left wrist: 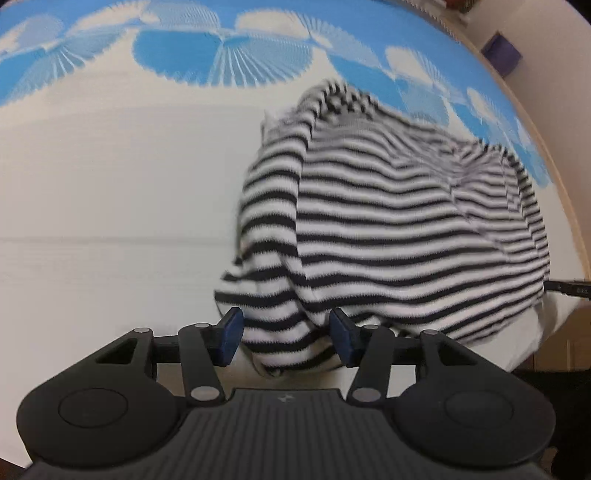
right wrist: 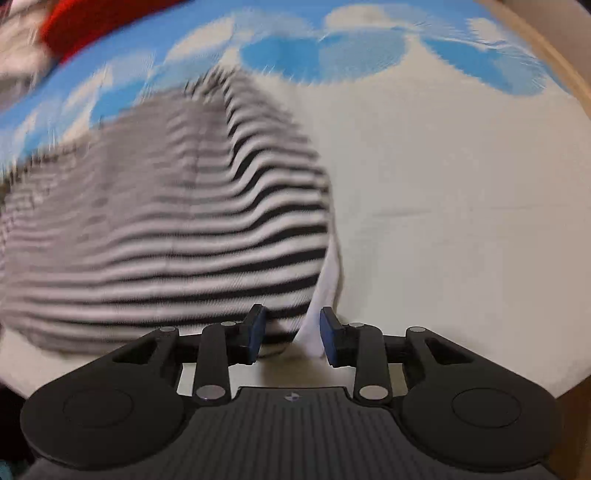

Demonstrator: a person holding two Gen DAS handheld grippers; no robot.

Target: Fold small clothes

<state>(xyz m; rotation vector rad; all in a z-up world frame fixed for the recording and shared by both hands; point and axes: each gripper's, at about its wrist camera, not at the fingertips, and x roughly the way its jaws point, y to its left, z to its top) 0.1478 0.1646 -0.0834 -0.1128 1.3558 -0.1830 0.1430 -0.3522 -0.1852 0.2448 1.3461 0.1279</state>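
Now the black-and-white striped top [left wrist: 388, 229] lies bunched on a white cloth [left wrist: 110, 221] with a blue fan-patterned border [left wrist: 221, 59]; what the cloth covers cannot be told. In the left wrist view the garment fills the right half, one sleeve or side panel folded over its left edge and running down toward the camera. The left gripper [left wrist: 286, 338] points steeply down at that near end. Its blue-padded fingers [left wrist: 231, 334] stand apart, with the striped end lying between them; neither pad presses on the fabric, so the left gripper is open, holding nothing.

Through the right wrist camera the same top [right wrist: 177, 236] sits left of centre, heavily blurred, its striped hem nearest the lens. A plain white strip of fabric [right wrist: 327, 280] trails down along its right edge. The right gripper [right wrist: 291, 334] also points steeply down, its fingers [right wrist: 330, 339] parted around the lower end of that strip, without clamping it. A red item [right wrist: 92, 26] shows at the far upper left, too blurred to name.
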